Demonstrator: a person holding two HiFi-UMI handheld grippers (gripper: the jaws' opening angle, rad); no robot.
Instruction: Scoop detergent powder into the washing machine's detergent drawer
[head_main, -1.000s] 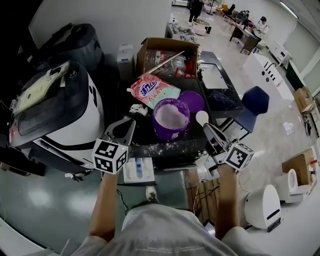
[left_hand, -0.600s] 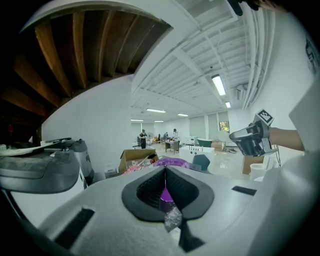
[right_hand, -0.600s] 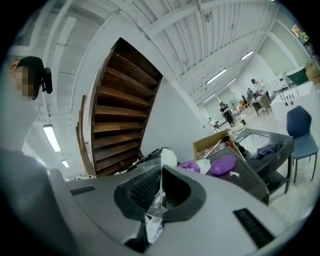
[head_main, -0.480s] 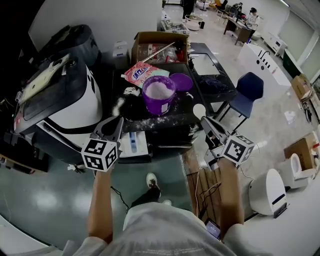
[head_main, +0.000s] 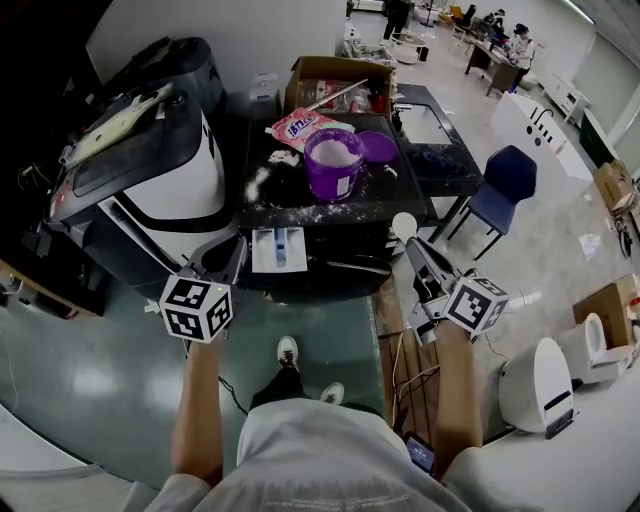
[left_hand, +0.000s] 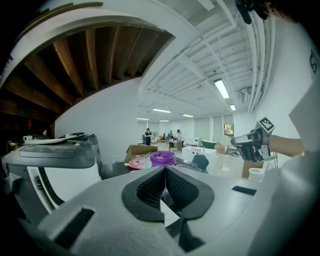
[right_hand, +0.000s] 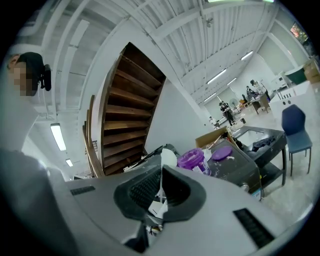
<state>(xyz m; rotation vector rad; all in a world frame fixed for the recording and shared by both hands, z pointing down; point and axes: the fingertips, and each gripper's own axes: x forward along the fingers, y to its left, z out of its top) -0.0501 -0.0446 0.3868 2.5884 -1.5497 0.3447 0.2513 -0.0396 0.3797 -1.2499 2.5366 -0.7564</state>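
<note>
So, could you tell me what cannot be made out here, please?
Powder in the scoop: too small in head view, held in the right claw; a plain white shape in the right gripper view.
Drawer compartments: the drawer is too small in head view, mostly behind the left claw in its view.
Print on the pink bag: too small.

Head view: high up, steeply down over both arms, black table (head_main: 412, 192) and washing machine (head_main: 170, 190) well below. Left gripper view: low, level, table far ahead, right gripper (left_hand: 236, 143) at right edge. Right gripper view: low, tilted. All three share purple tub (head_main: 333, 163).
</note>
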